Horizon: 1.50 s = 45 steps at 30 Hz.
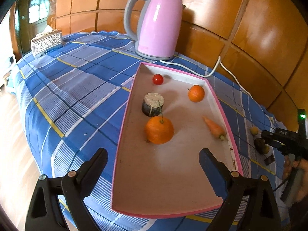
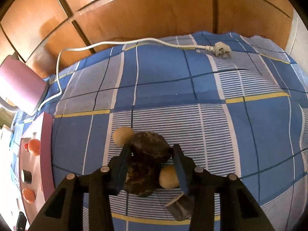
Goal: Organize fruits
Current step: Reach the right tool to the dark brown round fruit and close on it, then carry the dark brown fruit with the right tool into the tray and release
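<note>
We bracket a dark fruit (image 2: 151,147) with the half-open right gripper (image 2: 152,154), squeezing next; left gripper (image 1: 154,159) wide, empty over the tray (image 1: 123,123).

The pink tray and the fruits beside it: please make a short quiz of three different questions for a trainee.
1. True or false: the left gripper holds the large orange.
2. Which is in the pink tray? A) plug B) carrot C) kettle
3. Fill in: the right gripper has a dark brown ____ between its fingers.

Key: 1 false, it is open and empty. 2 B, the carrot. 3 fruit; whether the fingers grip it cannot be told.
</note>
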{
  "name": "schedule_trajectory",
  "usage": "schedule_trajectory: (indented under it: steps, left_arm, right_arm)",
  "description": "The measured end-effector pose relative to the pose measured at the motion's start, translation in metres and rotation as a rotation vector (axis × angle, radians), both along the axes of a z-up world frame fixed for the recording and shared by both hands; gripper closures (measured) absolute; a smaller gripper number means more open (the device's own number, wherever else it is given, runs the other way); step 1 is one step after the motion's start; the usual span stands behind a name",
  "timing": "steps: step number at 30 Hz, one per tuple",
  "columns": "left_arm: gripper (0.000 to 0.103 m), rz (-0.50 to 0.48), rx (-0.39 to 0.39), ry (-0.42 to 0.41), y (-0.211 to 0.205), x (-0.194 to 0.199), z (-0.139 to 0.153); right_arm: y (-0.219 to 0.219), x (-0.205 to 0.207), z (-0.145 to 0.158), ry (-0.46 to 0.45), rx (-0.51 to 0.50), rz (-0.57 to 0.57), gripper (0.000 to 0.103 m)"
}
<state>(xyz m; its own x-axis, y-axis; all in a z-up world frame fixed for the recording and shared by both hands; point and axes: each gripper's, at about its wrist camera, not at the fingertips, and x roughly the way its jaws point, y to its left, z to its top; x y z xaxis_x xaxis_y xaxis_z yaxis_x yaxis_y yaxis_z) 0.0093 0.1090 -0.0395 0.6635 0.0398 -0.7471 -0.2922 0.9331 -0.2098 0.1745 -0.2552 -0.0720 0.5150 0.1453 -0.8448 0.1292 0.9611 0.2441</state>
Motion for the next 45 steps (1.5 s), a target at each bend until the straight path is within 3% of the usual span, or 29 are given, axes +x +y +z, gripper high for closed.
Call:
schedule_trajectory:
  steps: [12,22,40,45]
  left_arm:
    - [0.006,0.019,-0.006,0.010,0.004,-0.005,0.000]
    - [0.005,0.020,-0.018,-0.001,0.006,-0.010,0.004]
    - [0.005,0.054,-0.046,-0.006,0.021,-0.016,0.002]
    - [0.005,0.063,-0.050,-0.006,0.024,-0.015,0.001]
  right_arm:
    - [-0.012,-0.032,0.029,-0.111,0.008,-0.023,0.059]
    - [0.012,-0.063,0.043,-0.154,0.016,0.065,0.059]
    - [0.140,-0.076,0.055,-0.155,0.028,0.421,0.059]
    - [0.170,-0.068,0.053,-0.137,0.021,0.467,0.059]
